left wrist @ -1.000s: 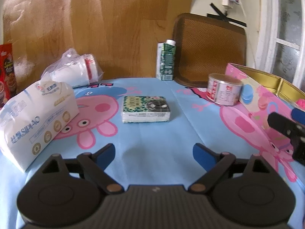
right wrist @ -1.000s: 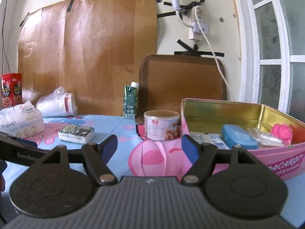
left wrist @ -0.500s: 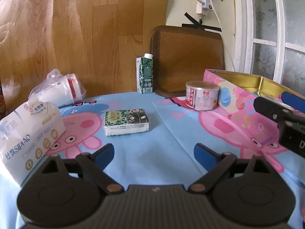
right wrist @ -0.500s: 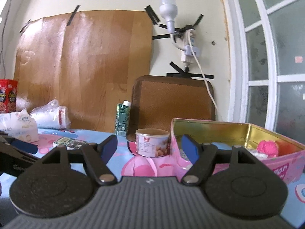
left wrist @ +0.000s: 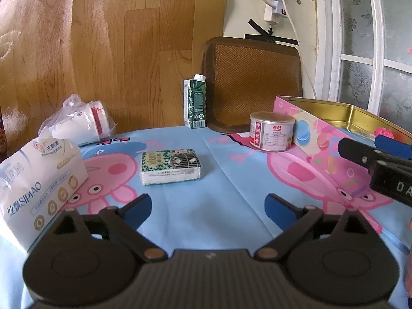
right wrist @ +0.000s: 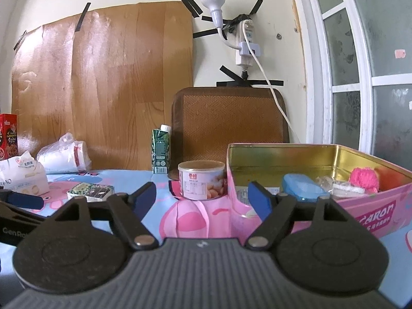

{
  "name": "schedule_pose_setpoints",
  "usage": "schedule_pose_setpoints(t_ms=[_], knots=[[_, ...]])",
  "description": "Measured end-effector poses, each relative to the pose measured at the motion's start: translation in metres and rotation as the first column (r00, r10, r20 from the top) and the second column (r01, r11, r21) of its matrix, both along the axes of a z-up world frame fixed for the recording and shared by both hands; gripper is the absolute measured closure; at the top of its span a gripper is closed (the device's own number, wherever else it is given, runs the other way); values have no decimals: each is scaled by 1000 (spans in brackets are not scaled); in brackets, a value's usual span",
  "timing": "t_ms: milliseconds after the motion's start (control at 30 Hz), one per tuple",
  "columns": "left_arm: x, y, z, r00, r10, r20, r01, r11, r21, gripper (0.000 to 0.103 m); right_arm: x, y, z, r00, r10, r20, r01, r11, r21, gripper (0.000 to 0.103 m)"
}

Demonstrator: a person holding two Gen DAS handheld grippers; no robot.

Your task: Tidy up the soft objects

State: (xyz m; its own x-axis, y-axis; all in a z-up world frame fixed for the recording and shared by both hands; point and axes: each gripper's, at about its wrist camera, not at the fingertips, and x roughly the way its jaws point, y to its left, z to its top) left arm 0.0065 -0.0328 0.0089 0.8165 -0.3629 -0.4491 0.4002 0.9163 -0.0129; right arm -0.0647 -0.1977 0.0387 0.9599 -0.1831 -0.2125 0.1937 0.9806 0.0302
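Left tool (left wrist: 207, 207) and right tool (right wrist: 202, 197), both empty with jaws opening, hover over the bench (left wrist: 221, 206). The small tissue pack (left wrist: 170, 166) lies flat ahead of the left tool, awaiting pickup, presumably bound for the open pink tin (right wrist: 319, 152) holding soft items.

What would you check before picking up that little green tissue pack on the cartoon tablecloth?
1. Left gripper empty, jaws opening: ok.
2. Right gripper empty, jaws opening: ok.
3. Small tissue pack lies flat, clear on all sides: ok.
4. Path from left gripper to pack free: ok.
5. Pink tin open, with room left inside: ok, though the floor is partly hidden.
6. Big tissue bag close to left gripper, may get brushed: cannot tell.
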Motion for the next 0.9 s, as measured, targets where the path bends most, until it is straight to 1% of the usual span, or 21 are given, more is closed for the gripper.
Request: schedule_pose_setpoints(t_ms=[400, 900], knots=[[0, 1, -1, 1000, 1, -4, -1, 1000, -4, 4, 0, 3, 0, 1000, 10, 2, -10, 1000, -18, 23], [0, 0, -1, 1000, 1, -4, -1, 1000, -4, 3, 0, 3, 1, 1000, 12, -1, -12, 1000, -18, 23]])
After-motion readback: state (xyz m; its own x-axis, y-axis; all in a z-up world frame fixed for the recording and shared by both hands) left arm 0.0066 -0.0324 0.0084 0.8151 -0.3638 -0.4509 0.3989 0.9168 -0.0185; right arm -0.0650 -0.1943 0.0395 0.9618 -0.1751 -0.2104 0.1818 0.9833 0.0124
